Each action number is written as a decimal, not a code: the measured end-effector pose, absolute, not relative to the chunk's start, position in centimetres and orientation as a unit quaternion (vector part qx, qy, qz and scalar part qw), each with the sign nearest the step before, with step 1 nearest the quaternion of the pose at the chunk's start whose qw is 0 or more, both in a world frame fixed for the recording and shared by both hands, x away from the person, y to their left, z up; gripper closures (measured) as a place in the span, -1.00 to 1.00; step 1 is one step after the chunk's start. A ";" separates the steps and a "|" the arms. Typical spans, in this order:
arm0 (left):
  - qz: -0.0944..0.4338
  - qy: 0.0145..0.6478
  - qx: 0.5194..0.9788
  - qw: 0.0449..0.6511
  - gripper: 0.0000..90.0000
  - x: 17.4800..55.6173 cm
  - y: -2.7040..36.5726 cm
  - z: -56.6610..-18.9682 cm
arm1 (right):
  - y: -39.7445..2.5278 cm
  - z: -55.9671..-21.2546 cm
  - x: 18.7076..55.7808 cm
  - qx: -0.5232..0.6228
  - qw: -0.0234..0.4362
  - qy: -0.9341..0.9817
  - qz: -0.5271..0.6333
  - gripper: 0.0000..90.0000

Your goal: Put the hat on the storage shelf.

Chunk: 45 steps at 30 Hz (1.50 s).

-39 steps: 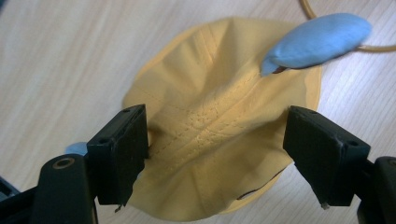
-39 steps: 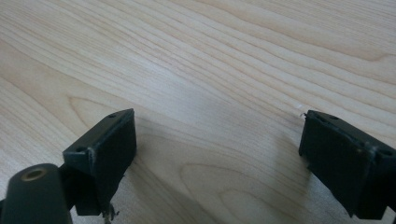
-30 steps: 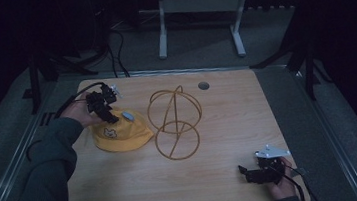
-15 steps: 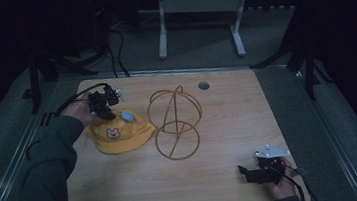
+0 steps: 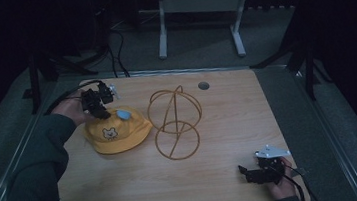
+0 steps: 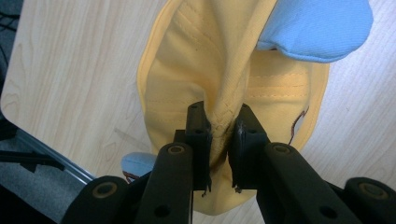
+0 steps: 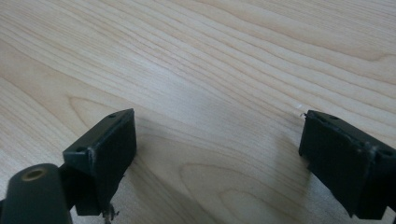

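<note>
Left gripper (image 5: 100,104) at the far-left part of the counter (image 5: 219,126), jaws clamped on a fold of the yellow hat (image 5: 117,131). In the left gripper view the left gripper (image 6: 219,128) pinches a bunched ridge of yellow fabric between both pads, cloth squeezed thin in the gap. The hat (image 6: 196,79) spreads out beyond the jaws, brim stitching visible, a light blue ear (image 6: 313,28) at the top right and another blue bit (image 6: 137,163) low left beside the jaw arm. High view: hat lies on the counter just under and to the right of the left gripper, bear face patch (image 5: 109,134) facing the near side, blue ear (image 5: 123,114) just right of the gripper tip. Person's left hand (image 5: 69,112) wraps the gripper body, dark green sleeve (image 5: 39,180) runs down to the bottom edge.

Wire hat stand (image 5: 175,123), gold, upright, just right of the hat, brim close to its base ring; touching or not, cannot tell. Small round grommet (image 5: 203,85) in the counter behind the stand.

Right gripper (image 5: 247,171) at the near-right corner, well apart from hat and stand, low over the counter. In the right gripper view the right gripper (image 7: 217,140) has jaws wide apart, bare wood grain between them, nothing held.
</note>
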<state>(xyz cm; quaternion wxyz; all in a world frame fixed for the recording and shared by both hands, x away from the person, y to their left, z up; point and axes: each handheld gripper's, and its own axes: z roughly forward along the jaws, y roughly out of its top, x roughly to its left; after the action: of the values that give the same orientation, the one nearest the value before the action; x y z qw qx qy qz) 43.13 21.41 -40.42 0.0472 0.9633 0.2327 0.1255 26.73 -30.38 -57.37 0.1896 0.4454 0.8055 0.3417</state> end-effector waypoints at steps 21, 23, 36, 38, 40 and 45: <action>0.135 0.233 0.959 0.082 0.77 41.1 23.0 -36.4 | -30.4 -57.4 26.7 0.446 0.190 0.805 0.342 -0.76; 0.137 0.233 0.959 0.089 0.77 40.8 23.1 -36.0 | -30.4 -57.4 26.7 0.445 0.190 0.806 0.342 -0.76; 0.139 0.229 0.957 0.111 0.77 39.9 24.1 -34.4 | -30.4 -57.4 26.7 0.445 0.190 0.806 0.342 -0.76; 0.141 0.229 0.956 0.112 0.77 39.8 24.2 -34.3 | -30.4 -57.4 26.7 0.445 0.190 0.805 0.342 -0.76; 0.143 0.231 0.955 0.118 0.77 39.8 24.4 -34.1 | -30.4 -57.4 26.7 0.445 0.191 0.806 0.342 -0.76; 0.148 0.239 0.950 0.135 0.77 39.6 25.0 -33.6 | -30.4 -57.4 26.7 0.445 0.190 0.806 0.342 -0.76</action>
<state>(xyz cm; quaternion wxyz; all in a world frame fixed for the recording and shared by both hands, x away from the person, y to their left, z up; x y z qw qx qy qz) 39.62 25.02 -33.58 0.1347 0.9503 0.2386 0.1477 26.73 -30.38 -57.37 0.1902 0.4451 0.8056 0.3418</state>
